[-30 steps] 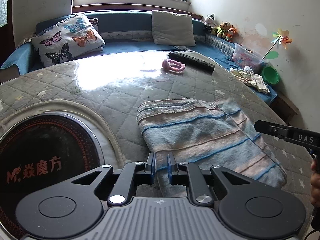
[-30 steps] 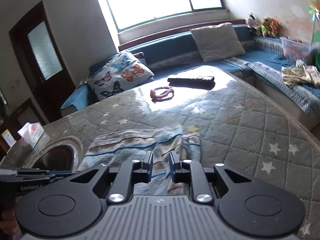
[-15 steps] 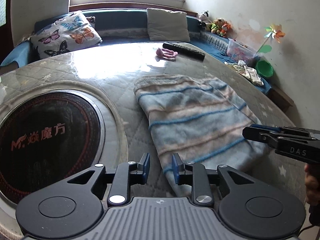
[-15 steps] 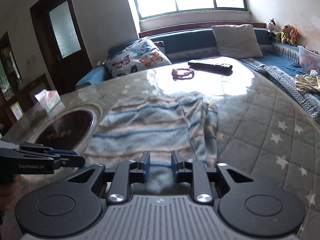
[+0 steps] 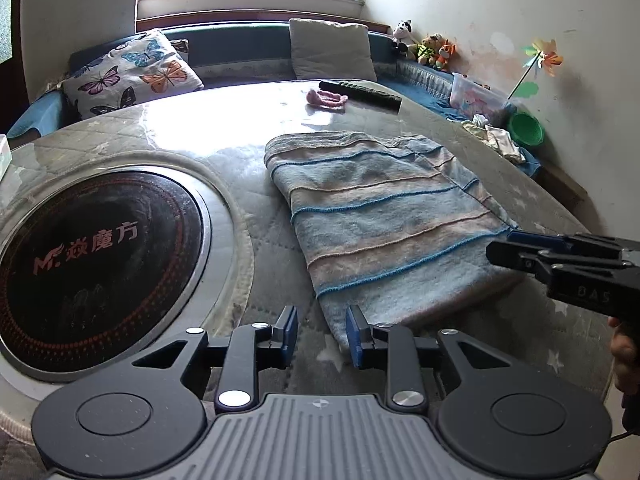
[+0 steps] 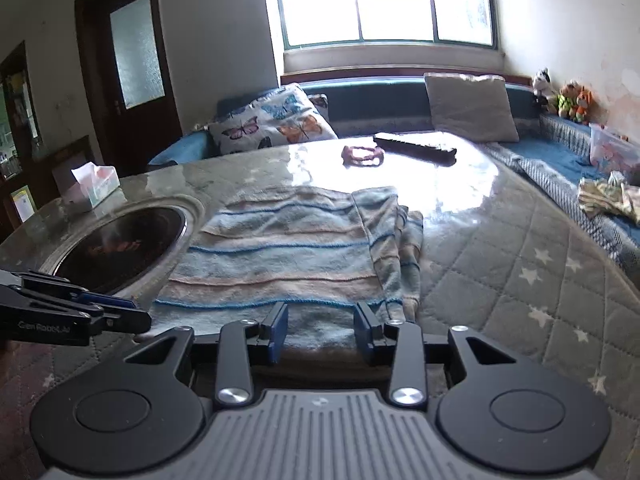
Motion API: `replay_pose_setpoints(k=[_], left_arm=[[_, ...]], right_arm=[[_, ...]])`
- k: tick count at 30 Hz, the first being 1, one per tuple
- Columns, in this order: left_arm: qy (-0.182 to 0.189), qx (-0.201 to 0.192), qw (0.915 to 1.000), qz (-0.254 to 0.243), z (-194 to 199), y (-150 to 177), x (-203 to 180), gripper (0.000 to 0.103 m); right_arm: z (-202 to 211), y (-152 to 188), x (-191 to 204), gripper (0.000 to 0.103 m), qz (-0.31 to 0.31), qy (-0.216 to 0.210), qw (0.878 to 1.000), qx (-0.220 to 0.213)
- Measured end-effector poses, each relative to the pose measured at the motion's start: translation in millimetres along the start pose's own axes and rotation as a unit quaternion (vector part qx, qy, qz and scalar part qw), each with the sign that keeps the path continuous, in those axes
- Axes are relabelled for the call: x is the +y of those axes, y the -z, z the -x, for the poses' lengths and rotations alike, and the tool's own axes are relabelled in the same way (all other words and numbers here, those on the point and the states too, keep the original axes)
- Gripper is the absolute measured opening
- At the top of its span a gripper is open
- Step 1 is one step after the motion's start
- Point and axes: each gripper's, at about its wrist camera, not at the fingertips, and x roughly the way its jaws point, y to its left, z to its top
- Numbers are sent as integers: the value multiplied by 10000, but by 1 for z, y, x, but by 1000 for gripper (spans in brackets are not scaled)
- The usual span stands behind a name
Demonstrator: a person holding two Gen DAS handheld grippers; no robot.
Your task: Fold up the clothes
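Observation:
A striped blue-and-pink knitted cloth [image 5: 384,216] lies folded flat on the round quilted table [image 5: 248,148]; from the other side the cloth [image 6: 280,256] shows a doubled-over strip along its right edge. My left gripper [image 5: 321,330] stands open just off the cloth's near left corner, nothing between its fingers. My right gripper [image 6: 320,326] is open too, above the cloth's near edge, holding nothing. It also shows as the right gripper [image 5: 520,250] at the cloth's right side. The left gripper [image 6: 116,312] reaches in from the left edge.
A round black cooktop [image 5: 92,256] is set into the table left of the cloth. A pink hair band [image 5: 326,99] and a black remote [image 5: 360,93] lie at the far side. A tissue box [image 6: 96,186] stands at the left rim. A cushioned bench with pillows [image 5: 132,70] wraps around behind.
Both grippers have let go of the cloth, opened and drawn back toward the near edge. The cloth now lies flat and folded.

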Motion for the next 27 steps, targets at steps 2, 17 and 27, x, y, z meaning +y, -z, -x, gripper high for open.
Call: replay_pose_setpoints(k=[2,17,27], left_arm=[[-27,14,10000,8,-2,1,0,31],[-77,113,9998,149,12,14,-2,31],[-152,162,9997,117,19,24,-4,31]], right_arm=[[0,1,1,44,43,1,10000,-11],[14,14,-3,55,4,133,9999,-108],[22,19,-3,67,-245,184,9995,-127]])
